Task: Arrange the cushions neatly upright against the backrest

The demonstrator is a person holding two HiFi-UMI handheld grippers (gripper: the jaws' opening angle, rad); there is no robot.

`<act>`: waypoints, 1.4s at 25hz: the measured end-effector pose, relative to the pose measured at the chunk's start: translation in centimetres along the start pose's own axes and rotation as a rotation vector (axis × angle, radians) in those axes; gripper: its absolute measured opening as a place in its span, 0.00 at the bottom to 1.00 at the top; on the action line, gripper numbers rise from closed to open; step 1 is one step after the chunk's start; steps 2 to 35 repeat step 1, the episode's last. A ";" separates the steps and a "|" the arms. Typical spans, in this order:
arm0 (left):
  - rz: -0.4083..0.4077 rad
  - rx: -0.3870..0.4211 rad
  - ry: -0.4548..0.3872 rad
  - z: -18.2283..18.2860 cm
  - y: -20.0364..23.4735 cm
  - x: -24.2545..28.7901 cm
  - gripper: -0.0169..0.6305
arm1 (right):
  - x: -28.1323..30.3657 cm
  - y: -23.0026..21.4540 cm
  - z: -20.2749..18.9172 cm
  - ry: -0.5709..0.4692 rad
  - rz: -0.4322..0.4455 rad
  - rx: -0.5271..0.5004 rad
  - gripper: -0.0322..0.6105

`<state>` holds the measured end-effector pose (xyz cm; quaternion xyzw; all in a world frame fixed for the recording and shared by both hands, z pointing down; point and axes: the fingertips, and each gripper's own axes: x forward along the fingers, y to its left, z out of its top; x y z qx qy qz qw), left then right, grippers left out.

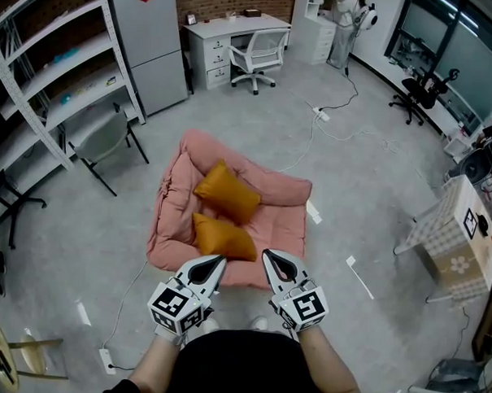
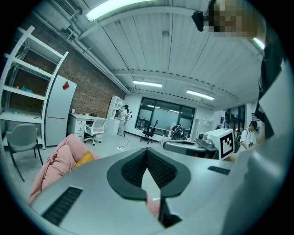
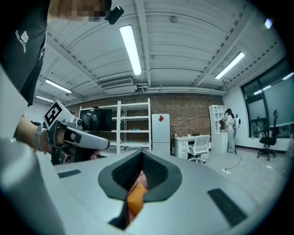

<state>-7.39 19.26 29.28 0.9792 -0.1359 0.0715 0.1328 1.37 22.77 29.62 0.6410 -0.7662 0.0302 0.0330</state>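
Your left tongs (image 1: 217, 264) and right tongs (image 1: 269, 258) are both closed, gripping nothing, side by side near your body. Two orange cushions sit on the pink floor sofa (image 1: 282, 209). The near cushion (image 1: 224, 238) is just past the left tips; the far cushion (image 1: 228, 191) is further ahead, toward the backrest (image 1: 207, 145).

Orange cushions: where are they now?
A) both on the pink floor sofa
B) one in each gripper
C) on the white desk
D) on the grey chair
A: the far orange cushion and the near orange cushion both lie on the seat of the pink floor sofa; the left gripper and right gripper are shut on nothing.
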 end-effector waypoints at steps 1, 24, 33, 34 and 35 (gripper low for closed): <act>0.000 0.001 0.002 -0.1 -0.2 0.2 0.05 | -0.2 -0.2 0.0 0.000 -0.001 0.000 0.06; 0.000 0.001 0.002 -0.1 -0.2 0.2 0.05 | -0.2 -0.2 0.0 0.000 -0.001 0.000 0.06; 0.000 0.001 0.002 -0.1 -0.2 0.2 0.05 | -0.2 -0.2 0.0 0.000 -0.001 0.000 0.06; 0.000 0.001 0.002 -0.1 -0.2 0.2 0.05 | -0.2 -0.2 0.0 0.000 -0.001 0.000 0.06; 0.000 0.001 0.002 -0.1 -0.2 0.2 0.05 | -0.2 -0.2 0.0 0.000 -0.001 0.000 0.06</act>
